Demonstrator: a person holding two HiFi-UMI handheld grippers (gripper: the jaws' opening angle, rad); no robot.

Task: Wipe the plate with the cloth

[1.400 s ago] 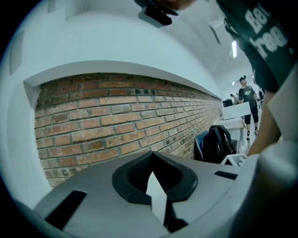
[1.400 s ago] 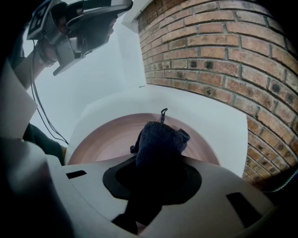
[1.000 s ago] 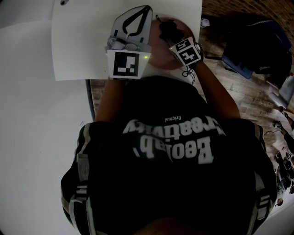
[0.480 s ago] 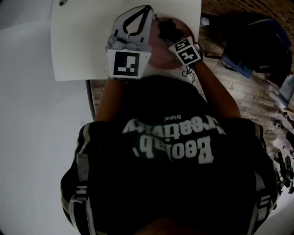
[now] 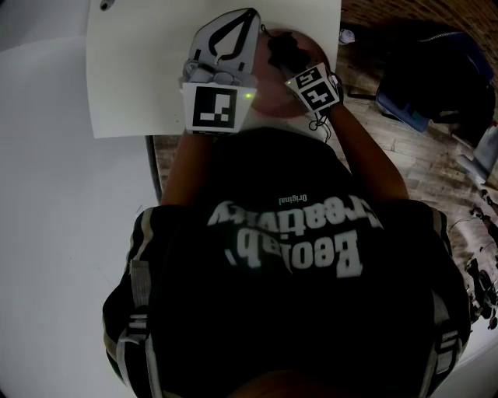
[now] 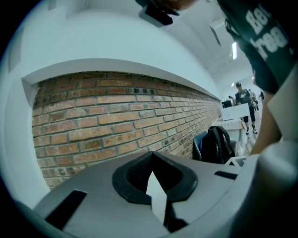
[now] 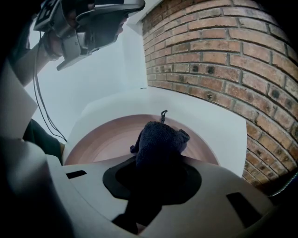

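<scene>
A brownish-pink plate (image 5: 272, 97) lies on the white table (image 5: 132, 70) close to its near edge. In the right gripper view the plate (image 7: 100, 139) spreads out below the jaws. My right gripper (image 5: 282, 56) is shut on a dark blue cloth (image 5: 285, 48), and the bunched cloth (image 7: 160, 137) rests on the plate's middle. My left gripper (image 5: 246, 15) hovers to the left of the plate with its jaws shut and nothing in them. In the left gripper view that gripper (image 6: 154, 182) points at a brick wall. The left gripper (image 7: 95, 21) also shows raised above the table.
A brick wall (image 7: 219, 60) runs just beyond the table's far side. A dark backpack (image 5: 432, 70) lies on the wooden floor to the right, and the backpack (image 6: 216, 144) shows again by the wall. A person (image 6: 244, 100) stands far off.
</scene>
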